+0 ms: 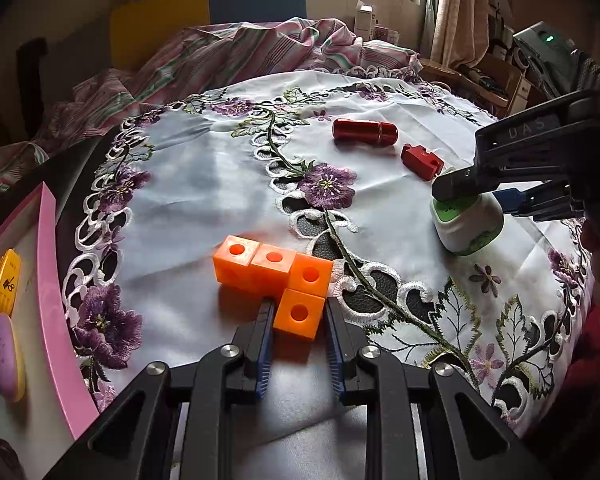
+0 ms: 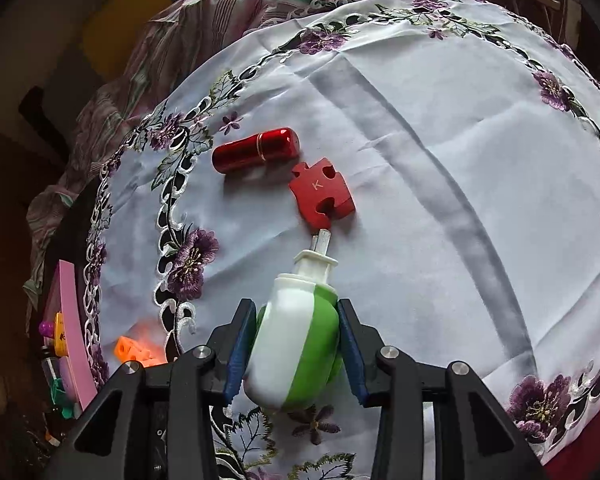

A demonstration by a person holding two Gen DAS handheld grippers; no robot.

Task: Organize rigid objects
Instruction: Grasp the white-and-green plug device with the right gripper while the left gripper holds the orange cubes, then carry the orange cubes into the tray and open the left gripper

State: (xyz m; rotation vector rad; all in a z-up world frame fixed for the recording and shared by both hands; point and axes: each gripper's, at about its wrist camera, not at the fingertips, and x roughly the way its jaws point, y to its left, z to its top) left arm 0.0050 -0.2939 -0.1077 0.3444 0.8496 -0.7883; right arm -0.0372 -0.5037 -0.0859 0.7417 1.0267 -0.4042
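**Two grasps being set on the embroidered cloth**

The left gripper (image 1: 298,314) is set narrowly about the nearest cube of the orange block piece (image 1: 274,276), which lies on the tablecloth (image 1: 204,184) near its left edge; the pads appear to touch the cube's two sides, so it is judged to be gripped. The right gripper (image 2: 296,344) is placed around the green-and-white bottle (image 2: 296,344), which lies on its side with its nozzle pointing at the red puzzle piece (image 2: 322,192); the pads look pressed against its rounded flanks, though firm contact cannot be confirmed. The red cylinder (image 2: 256,150) lies just beyond, apart from both grippers.

For a good step, the bottle should be held at its widest part, since rounded plastic is likely to slip or roll. The block piece is gripped at one end only, so a slow, level lift would be advised to prevent it from swinging. The pink tray (image 1: 50,292) at the left, already holding small items, is judged the likely destination.

The tray is cut off by the frame and its contents are hard to identify. The bottle's underside is hidden, and the orange blocks are blurred in the right wrist view
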